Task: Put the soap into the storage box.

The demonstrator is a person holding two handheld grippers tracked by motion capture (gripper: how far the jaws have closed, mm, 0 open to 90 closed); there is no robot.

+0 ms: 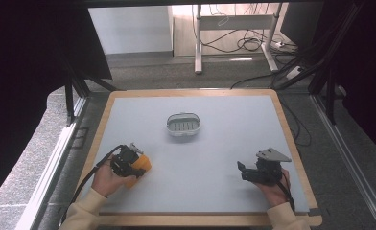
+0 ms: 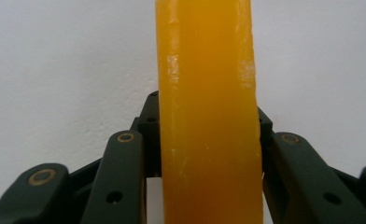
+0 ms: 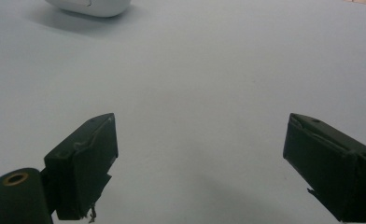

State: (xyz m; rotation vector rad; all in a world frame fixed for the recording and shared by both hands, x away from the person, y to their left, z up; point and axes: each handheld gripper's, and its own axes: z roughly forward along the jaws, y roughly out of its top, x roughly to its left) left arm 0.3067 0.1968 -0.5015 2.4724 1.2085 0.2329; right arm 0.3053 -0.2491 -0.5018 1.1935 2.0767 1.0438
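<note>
A translucent orange bar (image 1: 144, 164) lies at the near left of the grey table mat (image 1: 215, 143). My left gripper (image 1: 137, 168) is shut on it. In the left gripper view the bar (image 2: 207, 116) stands on edge between the black fingers (image 2: 125, 177), which press on both of its sides. My right gripper (image 1: 241, 170) rests low at the near right, held in the person's hand. Its jaws stand wide open over bare mat, with nothing between them (image 3: 200, 140). A white oval dish (image 1: 183, 115) with a slotted floor sits at the middle of the mat, apart from both grippers.
The dish's edge (image 3: 92, 5) shows at the top left of the right gripper view. A wooden rim (image 1: 287, 129) borders the mat. Beyond the table are floor cables (image 1: 253, 43) and desk legs (image 1: 198, 48). Dark frames stand at both sides.
</note>
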